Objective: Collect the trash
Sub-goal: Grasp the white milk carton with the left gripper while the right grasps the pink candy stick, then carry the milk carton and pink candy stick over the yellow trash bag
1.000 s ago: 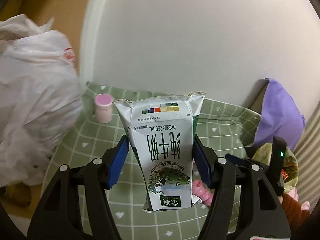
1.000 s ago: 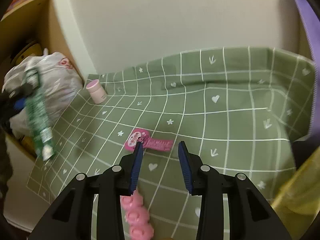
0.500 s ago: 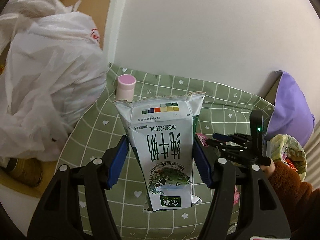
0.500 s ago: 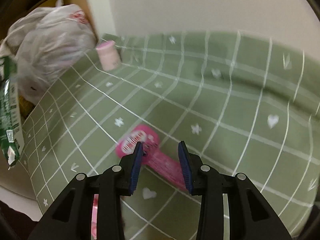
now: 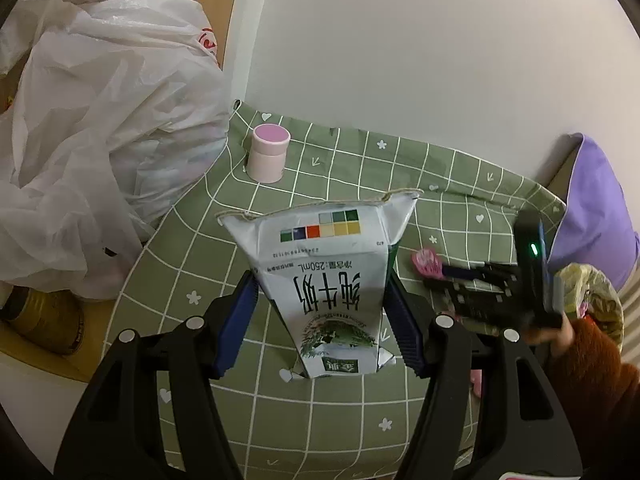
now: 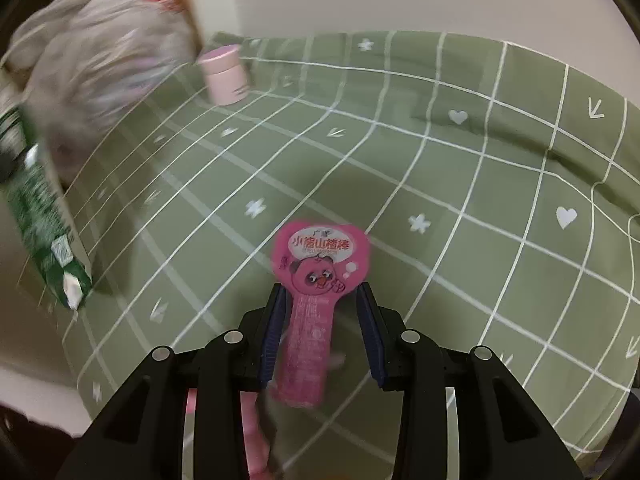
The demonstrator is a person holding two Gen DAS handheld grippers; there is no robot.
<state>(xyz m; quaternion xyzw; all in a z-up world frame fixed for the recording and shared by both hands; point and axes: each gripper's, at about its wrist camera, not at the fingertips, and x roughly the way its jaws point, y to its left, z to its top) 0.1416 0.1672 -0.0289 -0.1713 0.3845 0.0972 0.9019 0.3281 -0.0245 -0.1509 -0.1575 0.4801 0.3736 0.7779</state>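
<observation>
My left gripper (image 5: 324, 312) is shut on a white and green milk carton (image 5: 324, 276) and holds it above the green checked cloth (image 5: 360, 168). The carton also shows at the left edge of the right wrist view (image 6: 44, 224). My right gripper (image 6: 322, 328) is open, its fingers on either side of a pink snack wrapper (image 6: 316, 276) that lies on the cloth; the pads do not touch it. In the left wrist view the right gripper (image 5: 440, 276) is at the wrapper (image 5: 426, 260). A white plastic bag (image 5: 100, 120) bulges at the left.
A small pink jar (image 5: 267, 152) stands on the cloth near the bag; it also shows in the right wrist view (image 6: 224, 74). A purple cushion (image 5: 596, 208) and a yellowish bag (image 5: 592, 292) are at the right. A brown tin (image 5: 44, 320) lies below the bag.
My right gripper has moved forward and down so the pink wrapper now sits between its fingers. My left gripper has carried the carton a little further up and left, toward the white bag.
</observation>
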